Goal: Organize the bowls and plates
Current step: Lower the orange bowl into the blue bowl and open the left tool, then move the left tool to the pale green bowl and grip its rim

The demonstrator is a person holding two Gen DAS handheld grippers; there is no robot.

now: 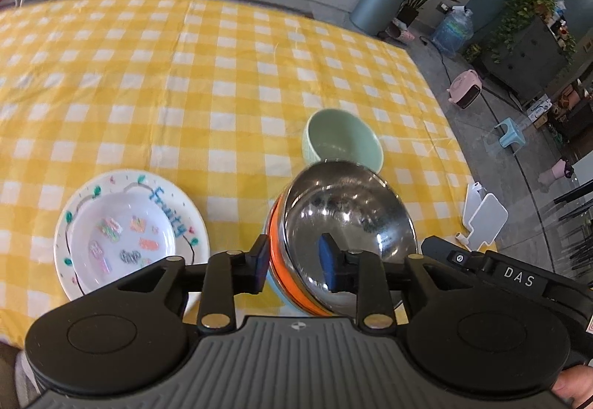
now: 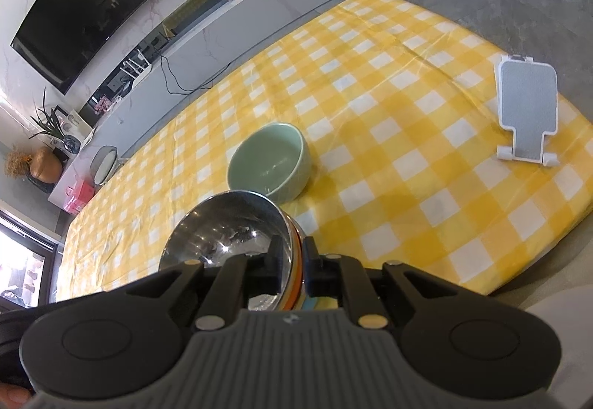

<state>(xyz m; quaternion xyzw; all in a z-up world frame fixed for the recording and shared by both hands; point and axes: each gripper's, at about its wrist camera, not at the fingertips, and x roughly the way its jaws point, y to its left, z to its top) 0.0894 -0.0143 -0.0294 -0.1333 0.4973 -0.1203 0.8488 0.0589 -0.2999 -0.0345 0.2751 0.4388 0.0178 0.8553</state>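
Two hand-held grippers work one stack, low centre in both views. The left hand-held gripper (image 1: 294,266) has its jaws apart astride the near rim of the steel bowl (image 1: 348,220): one pad outside by the orange band, one inside, neither seen pressing. The right hand-held gripper (image 2: 294,260) is narrowed on the same bowl's right rim, steel bowl (image 2: 226,234) wall between the pads, so it reads as clamped on it.

Step, as I judge it: nesting bowls. The steel bowl sits in an orange bowl (image 1: 276,249), with what looks like a pale blue one (image 1: 276,288) beneath; only edge stripes show, so the count below the steel is unsure. The left side looks let go, the right carries the hold.

Next move calls for: settle the stack level on the bench (image 1: 222,75), free the right rim without tipping it, then fetch the green bowl (image 1: 343,145) just behind the stack, upper centre, upright and empty. Its thick wall needs wider jaws.

Counts:
- steel bowl: one
- orange bowl: one, rim only
- pale blue bowl: one, probable
- green bowl: one
- painted plate (image 1: 129,234): one, lower left of the left view
- small white dish (image 1: 122,242): one, sitting on that plate
- white phone stand (image 2: 526,112): one, right edge of the right view, well apart from the bowls

Plates seem already stacked; bowls remain.
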